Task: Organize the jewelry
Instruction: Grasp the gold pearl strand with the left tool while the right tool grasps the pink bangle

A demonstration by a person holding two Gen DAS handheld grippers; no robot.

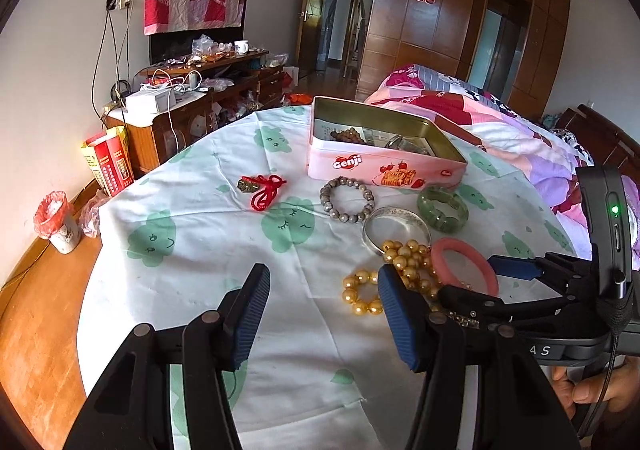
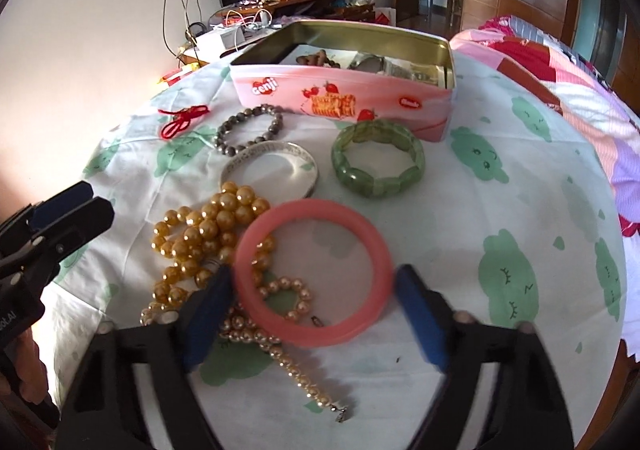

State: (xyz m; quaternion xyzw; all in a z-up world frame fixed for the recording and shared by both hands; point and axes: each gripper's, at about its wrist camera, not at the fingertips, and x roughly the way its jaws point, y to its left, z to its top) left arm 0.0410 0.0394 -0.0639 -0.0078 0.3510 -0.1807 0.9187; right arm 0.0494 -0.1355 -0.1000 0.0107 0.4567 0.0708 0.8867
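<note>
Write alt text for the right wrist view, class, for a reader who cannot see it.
The open right gripper straddles a pink bangle lying partly on gold bead strands on a green-patterned cloth. Beyond lie a green stone bracelet, a silver bangle, a grey bead bracelet and an open pink tin.

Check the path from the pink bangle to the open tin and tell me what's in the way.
The pink bangle lies between the right gripper jaws, resting partly on the gold beads. Between it and the pink tin sit the green bracelet and silver bangle on the cloth. Lifted over them, nothing visible blocks the tin's open top.
</note>
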